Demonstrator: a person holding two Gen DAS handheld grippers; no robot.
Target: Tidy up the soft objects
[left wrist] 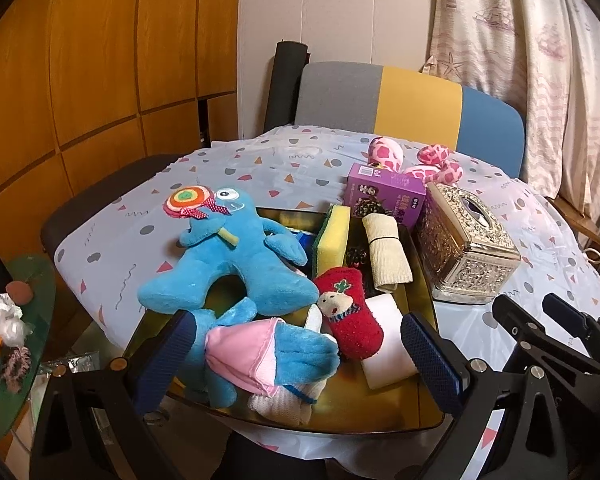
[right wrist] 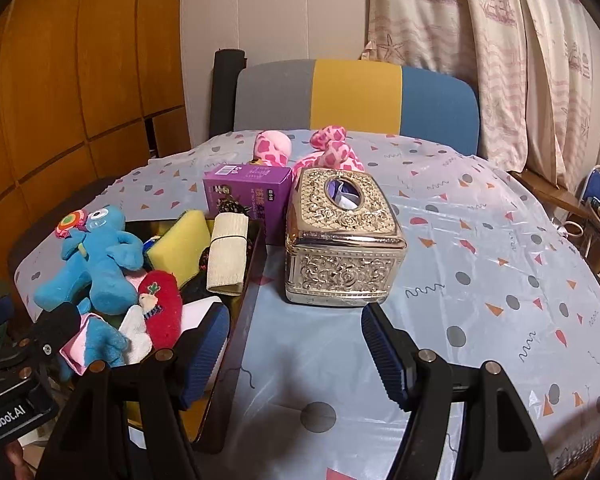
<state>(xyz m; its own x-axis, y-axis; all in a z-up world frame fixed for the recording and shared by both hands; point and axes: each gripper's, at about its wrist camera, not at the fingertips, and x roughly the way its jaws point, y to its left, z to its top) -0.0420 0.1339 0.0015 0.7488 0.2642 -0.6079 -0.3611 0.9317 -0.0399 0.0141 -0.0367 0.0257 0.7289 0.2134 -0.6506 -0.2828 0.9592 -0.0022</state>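
Note:
A dark tray (left wrist: 418,296) (right wrist: 256,264) holds soft things: a blue plush doll (left wrist: 236,264) (right wrist: 96,264), a red sock (left wrist: 350,312) (right wrist: 162,308), a yellow sponge (left wrist: 334,236) (right wrist: 180,244), a beige rolled cloth (left wrist: 386,254) (right wrist: 228,254), a pink cloth on a small blue plush (left wrist: 256,356) and a white block (left wrist: 384,344). A pink spotted plush (left wrist: 412,160) (right wrist: 324,152) lies at the table's far side. My left gripper (left wrist: 296,356) is open above the tray's near end, empty. My right gripper (right wrist: 294,352) is open and empty over the tablecloth, right of the tray.
An ornate silver tissue box (left wrist: 464,244) (right wrist: 340,236) and a purple carton (left wrist: 384,196) (right wrist: 246,196) stand right of the tray. A grey, yellow and blue chair back (left wrist: 408,104) is behind the table. A low side table (left wrist: 8,320) with clutter is at the left.

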